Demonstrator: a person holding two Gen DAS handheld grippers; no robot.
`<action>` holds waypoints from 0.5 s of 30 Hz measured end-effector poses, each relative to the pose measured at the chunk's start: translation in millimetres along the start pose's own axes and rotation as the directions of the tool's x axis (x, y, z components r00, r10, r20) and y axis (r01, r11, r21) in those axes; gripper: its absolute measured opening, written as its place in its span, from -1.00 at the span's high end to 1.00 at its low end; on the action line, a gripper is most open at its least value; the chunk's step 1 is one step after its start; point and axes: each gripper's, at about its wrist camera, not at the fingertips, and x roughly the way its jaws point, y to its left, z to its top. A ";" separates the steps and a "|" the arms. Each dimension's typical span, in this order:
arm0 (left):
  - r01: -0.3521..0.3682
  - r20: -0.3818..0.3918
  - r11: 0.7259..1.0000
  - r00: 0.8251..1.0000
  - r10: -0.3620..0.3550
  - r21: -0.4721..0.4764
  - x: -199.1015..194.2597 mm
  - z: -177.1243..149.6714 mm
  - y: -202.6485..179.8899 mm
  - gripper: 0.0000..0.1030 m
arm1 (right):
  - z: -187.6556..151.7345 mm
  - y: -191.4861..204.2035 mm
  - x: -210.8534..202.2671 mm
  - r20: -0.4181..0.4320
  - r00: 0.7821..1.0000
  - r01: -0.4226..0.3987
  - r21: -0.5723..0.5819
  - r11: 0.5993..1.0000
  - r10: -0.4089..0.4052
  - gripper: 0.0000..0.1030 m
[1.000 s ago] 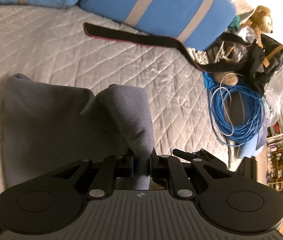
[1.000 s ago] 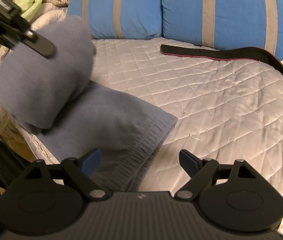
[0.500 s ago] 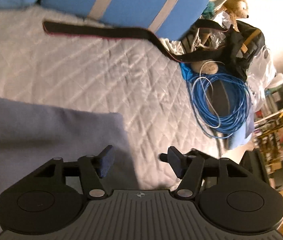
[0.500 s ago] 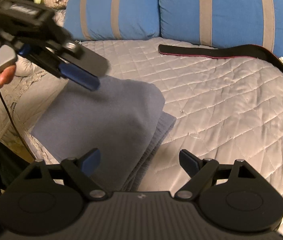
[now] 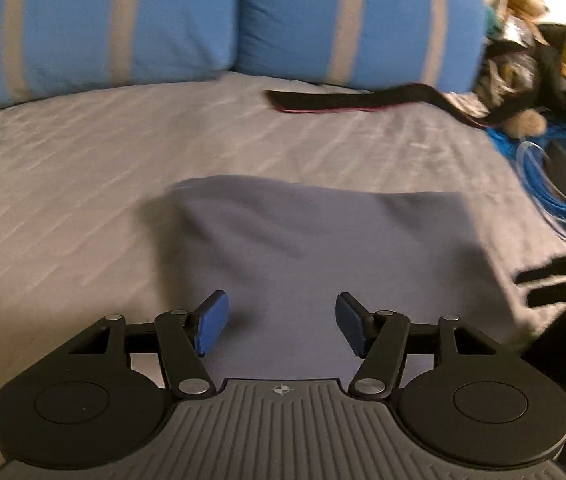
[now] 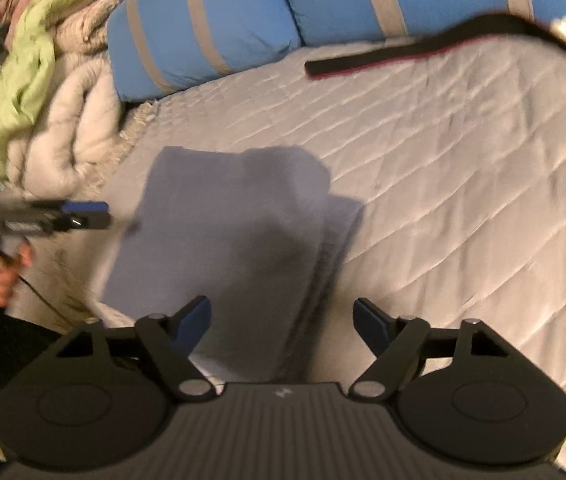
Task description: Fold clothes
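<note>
The left gripper (image 5: pixel 279 324) is open and holds nothing; below it lies the folded grey garment (image 5: pixel 323 248). The right gripper (image 6: pixel 281 324) is closing its jaws, with nothing pressed between them, above the same garment. The garment rests flat near the front edge of the quilted bed (image 6: pixel 463 168), well apart from the blue pillows (image 5: pixel 355 20) and the black strap (image 5: pixel 343 100).

A grey-blue soft knit garment (image 6: pixel 239 236) lies folded into a flat, layered rectangle on the near left part of the quilted bed, its stacked edges showing along the right side, its top surface smooth.
</note>
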 end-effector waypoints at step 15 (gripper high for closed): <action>0.066 0.045 0.996 0.997 -0.069 0.063 -21.6 -55.1 20.9 -0.12 | -4.4 -1.1 32.9 -0.114 0.992 -0.019 0.209 0.978 0.044 0.18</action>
